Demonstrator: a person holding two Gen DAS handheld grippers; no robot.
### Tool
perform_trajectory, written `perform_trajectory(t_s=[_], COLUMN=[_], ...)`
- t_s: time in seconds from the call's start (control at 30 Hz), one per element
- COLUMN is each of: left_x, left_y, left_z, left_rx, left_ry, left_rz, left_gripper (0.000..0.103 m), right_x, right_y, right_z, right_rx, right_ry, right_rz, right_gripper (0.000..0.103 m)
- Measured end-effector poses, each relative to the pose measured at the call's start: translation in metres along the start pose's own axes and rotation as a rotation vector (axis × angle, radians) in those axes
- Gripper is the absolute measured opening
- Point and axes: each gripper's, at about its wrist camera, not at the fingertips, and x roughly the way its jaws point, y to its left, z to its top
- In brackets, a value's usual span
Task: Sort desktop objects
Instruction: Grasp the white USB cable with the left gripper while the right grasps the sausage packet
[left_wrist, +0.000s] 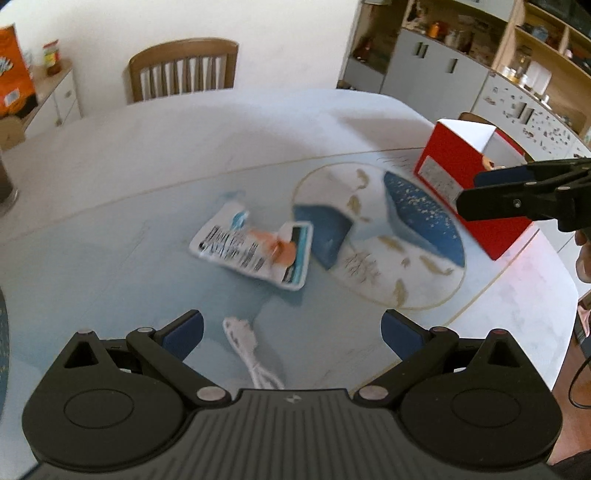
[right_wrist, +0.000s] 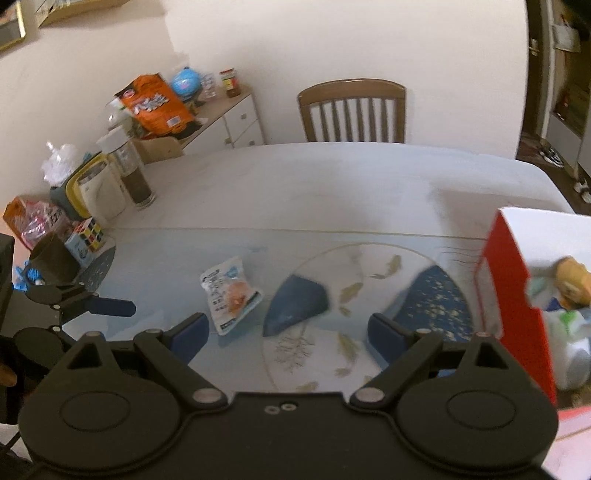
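Note:
A white snack packet (left_wrist: 255, 249) with blue and orange print lies flat on the table mat (left_wrist: 110, 266); it also shows in the right wrist view (right_wrist: 229, 295). A white cable (left_wrist: 251, 354) lies just ahead of my left gripper (left_wrist: 291, 330), which is open and empty above the mat. My right gripper (right_wrist: 286, 332) is open and empty, hovering beside a red open box (right_wrist: 517, 302) that holds a few items. The red box (left_wrist: 458, 184) stands at the right in the left wrist view, with the right gripper's fingers (left_wrist: 498, 199) in front of it.
A wooden chair (right_wrist: 352, 110) stands behind the table. At the table's left edge are a Rubik's cube (right_wrist: 90, 230), a dark cup (right_wrist: 53, 256), a glass jar (right_wrist: 131, 171) and a white pot (right_wrist: 98, 192). A sideboard (right_wrist: 221, 118) carries an orange bag.

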Motion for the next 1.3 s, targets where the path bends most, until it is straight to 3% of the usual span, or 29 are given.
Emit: perform_trajectory(t_s=[0.67,1.03,1.2,1.3], left_x=[0.028,0.037,0.043,0.043], left_y=[0.024,0.024,0.023,0.023], left_z=[-0.019,-0.023,-0.025,-0.026], left_rx=[-0.105,-0.107,-0.111,-0.108], left_ry=[0.041,0.036,0.049,0.041], left_rz=[0.033,0.056,0.058,0.061], left_gripper=[0.101,0.085,0.07,0.068], right_x=[0.093,0.141,0.16,0.169], right_y=[0.045,0.059,0.065,0.067], right_z=[0.021,0.033,0.036,0.036], right_rx=[-0.213,-0.287,-0.302,-0.304], right_ry=[0.081,0.123,0.142,0.159], right_rz=[0.052,0.086,0.103,0.107], right_gripper=[0.093,0.093,0.093,0.092])
